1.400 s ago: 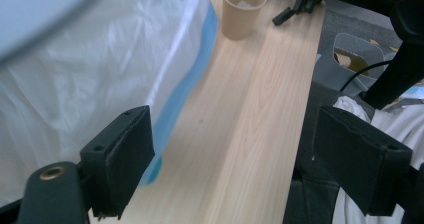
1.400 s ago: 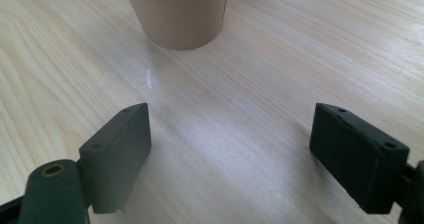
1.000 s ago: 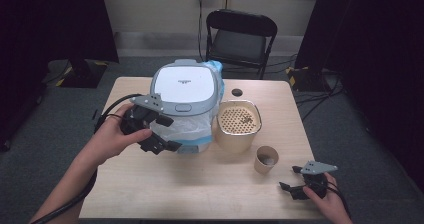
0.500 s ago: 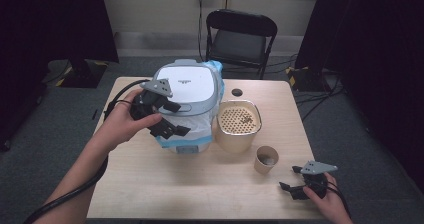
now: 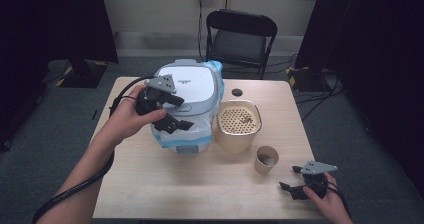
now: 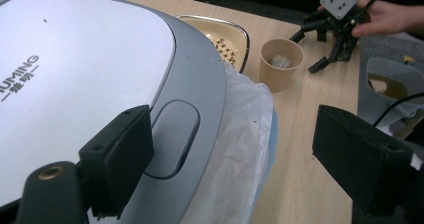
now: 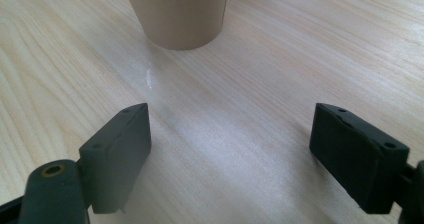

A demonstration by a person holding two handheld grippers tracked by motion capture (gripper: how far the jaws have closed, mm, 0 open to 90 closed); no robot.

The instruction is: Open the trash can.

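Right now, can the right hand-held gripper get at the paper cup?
Probably yes. The right hand-held gripper has its jaws open toward the paper cup, and bare table lies between them.

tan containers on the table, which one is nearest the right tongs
The small paper cup, round and open-topped, stands just in front of the right tongs. The larger square container with the perforated insert sits farther off, beside the grey appliance.

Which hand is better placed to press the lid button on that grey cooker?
Left. The left gripper hovers over the cooker's lid, its fingers open right by the lid button. The right gripper rests on the table near the paper cup, farther from the cooker.
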